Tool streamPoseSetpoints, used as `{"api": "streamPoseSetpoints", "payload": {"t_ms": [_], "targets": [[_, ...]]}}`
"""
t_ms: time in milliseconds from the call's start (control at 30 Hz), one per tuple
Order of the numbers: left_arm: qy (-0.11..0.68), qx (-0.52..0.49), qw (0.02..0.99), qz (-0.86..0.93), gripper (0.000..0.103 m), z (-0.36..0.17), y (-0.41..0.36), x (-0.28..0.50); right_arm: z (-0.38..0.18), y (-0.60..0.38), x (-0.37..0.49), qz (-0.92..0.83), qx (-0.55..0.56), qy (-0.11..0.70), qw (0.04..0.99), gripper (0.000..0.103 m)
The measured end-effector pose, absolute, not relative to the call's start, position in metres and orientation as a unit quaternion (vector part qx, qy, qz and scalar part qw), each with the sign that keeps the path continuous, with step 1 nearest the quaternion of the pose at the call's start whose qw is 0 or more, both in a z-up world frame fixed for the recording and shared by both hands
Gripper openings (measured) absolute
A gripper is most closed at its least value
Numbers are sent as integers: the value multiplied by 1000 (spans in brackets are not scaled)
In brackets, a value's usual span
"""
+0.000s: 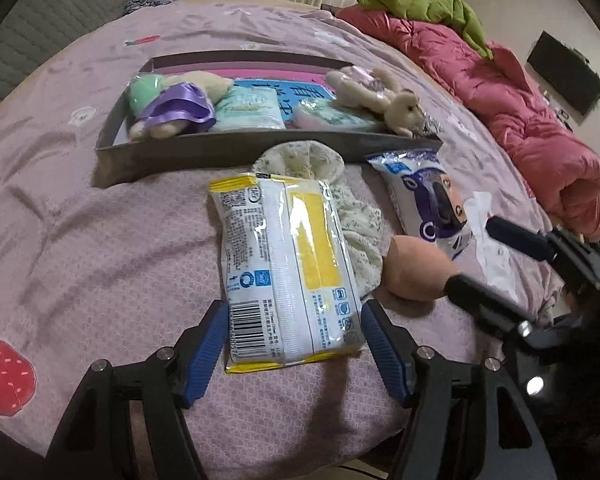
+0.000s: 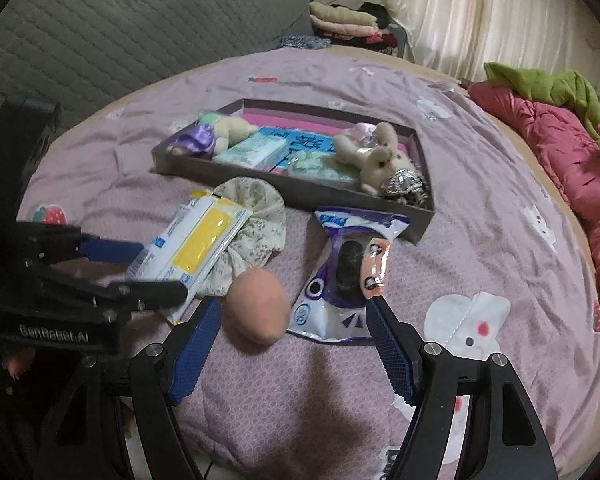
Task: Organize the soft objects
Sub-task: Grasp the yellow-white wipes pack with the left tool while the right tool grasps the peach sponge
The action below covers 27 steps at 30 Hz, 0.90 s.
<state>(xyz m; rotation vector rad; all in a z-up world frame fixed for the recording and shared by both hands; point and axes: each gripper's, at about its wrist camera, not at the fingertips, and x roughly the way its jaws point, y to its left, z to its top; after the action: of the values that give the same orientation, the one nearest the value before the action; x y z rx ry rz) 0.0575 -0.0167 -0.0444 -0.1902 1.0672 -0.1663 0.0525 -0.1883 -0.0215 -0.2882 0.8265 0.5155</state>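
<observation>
A yellow-and-white tissue pack lies on the bed, its near end between the open fingers of my left gripper; whether they touch it I cannot tell. It rests partly on a floral cloth cap. My right gripper is open and empty, with a peach sponge ball and a purple-and-white wipes pack lying between and just beyond its fingers. A shallow grey box behind them holds a purple-dressed plush, tissue packs and a beige bunny.
Everything lies on a pink bedspread with strawberry prints. A red quilt with a green garment is piled at the right. A grey headboard and folded clothes stand behind the bed.
</observation>
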Motion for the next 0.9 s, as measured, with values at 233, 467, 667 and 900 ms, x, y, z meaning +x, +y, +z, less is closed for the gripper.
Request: {"api": "streamPoseSetpoints", "payload": {"t_ms": [233, 467, 667, 900], "targets": [[516, -69, 852, -49, 69, -53, -27, 62, -23, -192, 58, 245, -125, 406, 871, 76], [518, -40, 853, -46, 71, -55, -30, 61, -32, -177, 56, 266, -151, 414, 857, 76], [528, -51, 847, -41, 71, -52, -17, 61, -41, -160, 59, 287, -182, 409, 847, 76], [530, -91, 841, -63, 69, -52, -3, 63, -48, -159, 70, 292, -171, 421, 842, 59]]}}
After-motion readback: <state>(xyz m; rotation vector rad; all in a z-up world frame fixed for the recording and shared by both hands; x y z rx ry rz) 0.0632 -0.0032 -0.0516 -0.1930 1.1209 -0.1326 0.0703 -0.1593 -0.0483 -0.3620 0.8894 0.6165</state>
